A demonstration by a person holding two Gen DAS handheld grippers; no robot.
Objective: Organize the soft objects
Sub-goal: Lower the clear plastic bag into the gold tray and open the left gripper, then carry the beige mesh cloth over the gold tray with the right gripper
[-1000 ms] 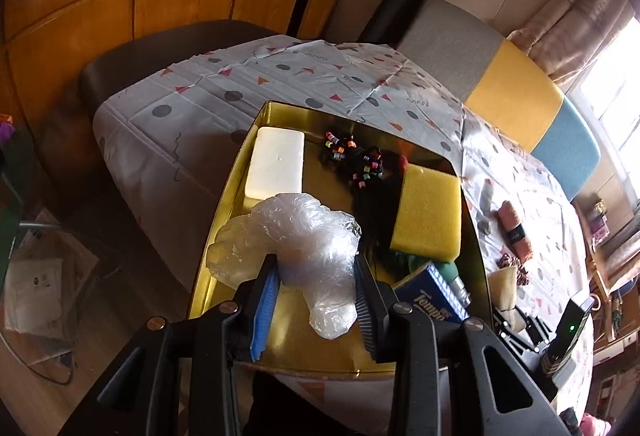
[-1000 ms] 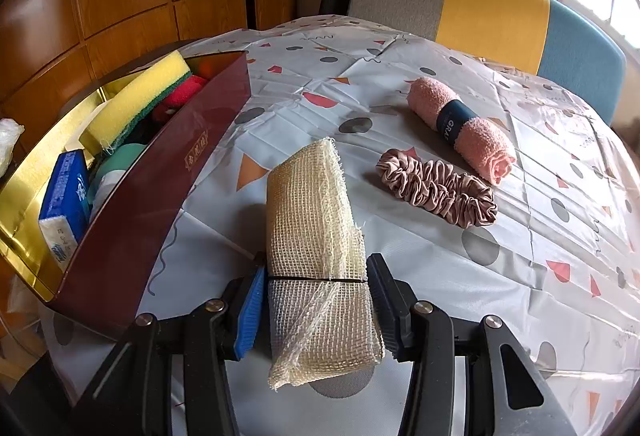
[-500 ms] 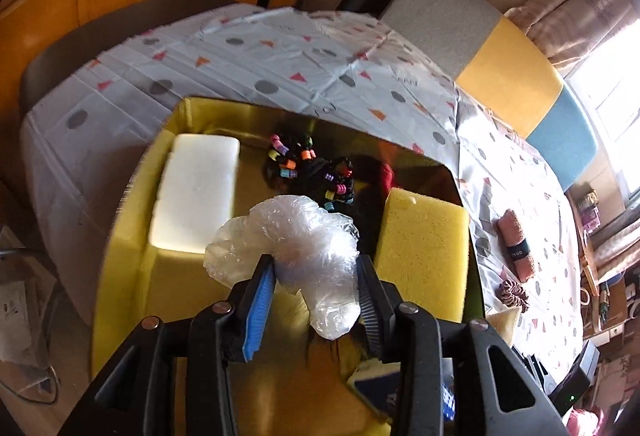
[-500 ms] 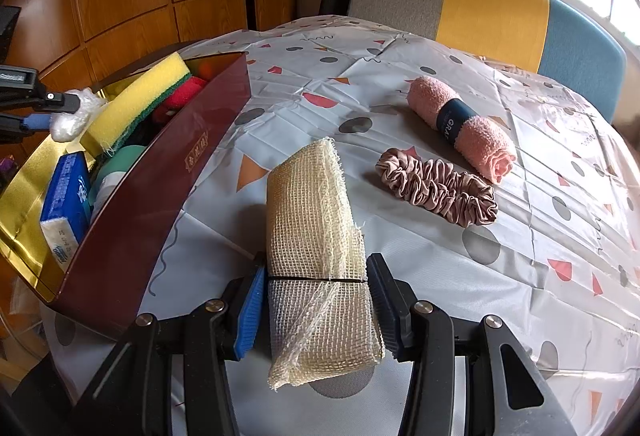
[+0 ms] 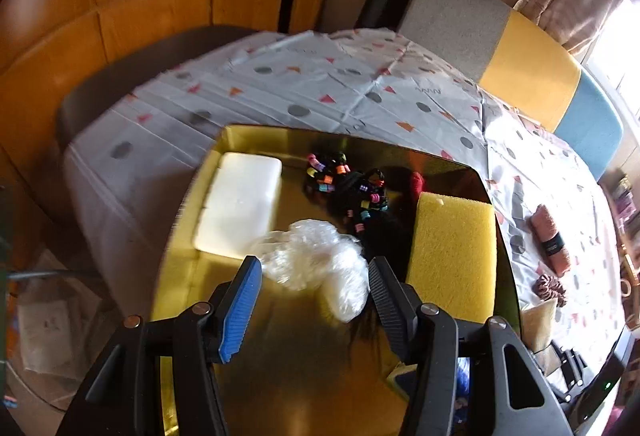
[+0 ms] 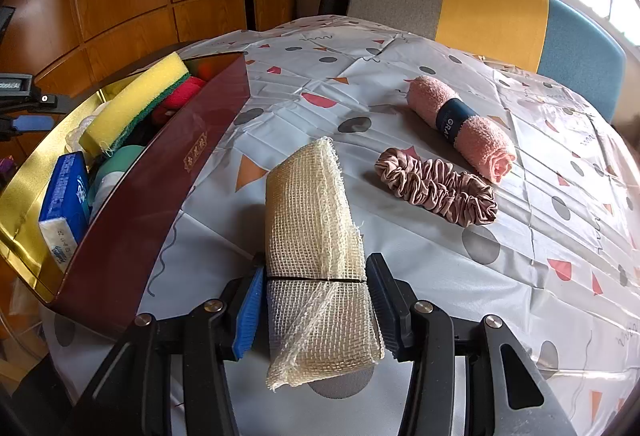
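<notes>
- left gripper [image 5: 314,298] jaws just opened, now apart; plastic bag [image 5: 320,264] released into gold box [image 5: 256,134], 12 o'clock of the jaws.
- right gripper [image 6: 314,302] clamped on mesh cloth roll [image 6: 316,256], likely next in.

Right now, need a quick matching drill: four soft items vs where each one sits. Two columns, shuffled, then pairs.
Things:
1. clear plastic bag
2. mesh cloth roll
3. pink towel roll
4. yellow sponge

Places:
A. between the right gripper's pads
B. in the gold box, at its right side
C. on the tablecloth, beside the scrunchie
D. in the gold box, between the left gripper's parted fingers

Pairs: 1-D, 2-A, 3-C, 4-B
</notes>
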